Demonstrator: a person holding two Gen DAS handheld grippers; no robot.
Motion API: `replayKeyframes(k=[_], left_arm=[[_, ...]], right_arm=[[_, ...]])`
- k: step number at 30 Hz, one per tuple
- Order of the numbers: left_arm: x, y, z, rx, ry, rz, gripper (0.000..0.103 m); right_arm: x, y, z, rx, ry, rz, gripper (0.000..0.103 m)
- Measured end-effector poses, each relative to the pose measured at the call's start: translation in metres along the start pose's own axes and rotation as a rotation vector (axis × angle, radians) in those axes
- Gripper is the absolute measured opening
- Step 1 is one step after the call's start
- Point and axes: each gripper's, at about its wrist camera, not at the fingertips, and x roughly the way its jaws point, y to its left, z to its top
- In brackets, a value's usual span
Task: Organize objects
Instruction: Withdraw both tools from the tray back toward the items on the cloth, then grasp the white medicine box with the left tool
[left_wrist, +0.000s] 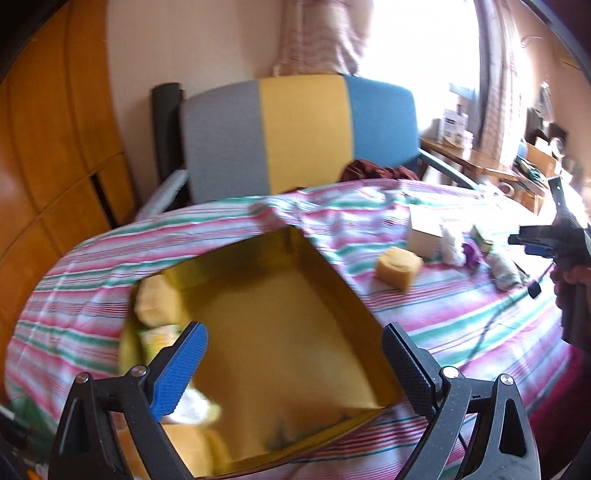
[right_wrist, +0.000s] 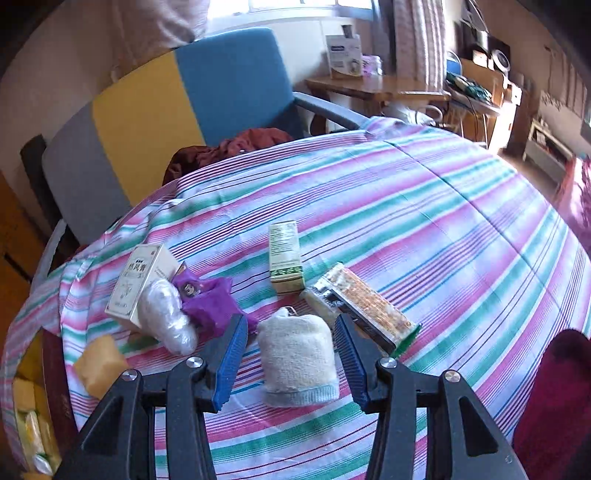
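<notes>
The right gripper is spread, holding nothing; the rolled cream sock lies on the striped cover directly between its jaws, its long axis along them. The left gripper hangs spread over the yellow box.

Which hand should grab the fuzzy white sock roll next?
Probably the right. The right gripper is open with the cream knitted sock roll lying between its fingers, while the left gripper hangs open over the yellow cardboard box.
</notes>
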Motion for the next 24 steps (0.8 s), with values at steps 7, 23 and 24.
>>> replayKeyframes(k=[7,23,24], left_arm=[[0.028,-0.052,0.016,0.068,0.040,-0.081,0.096],[0.106,-0.115,0.066,0.153,0.101,-0.147,0.091],[0.113,-0.119,0.071,0.154,0.106,-0.153,0.090]], right_arm=[[0.007,-0.040,0.000,0.210,0.065,0.050,0.050],[-0.005,-0.076,0.001,0.398,0.046,0.142,0.050],[-0.005,-0.074,0.001,0.389,0.047,0.144,0.050]])
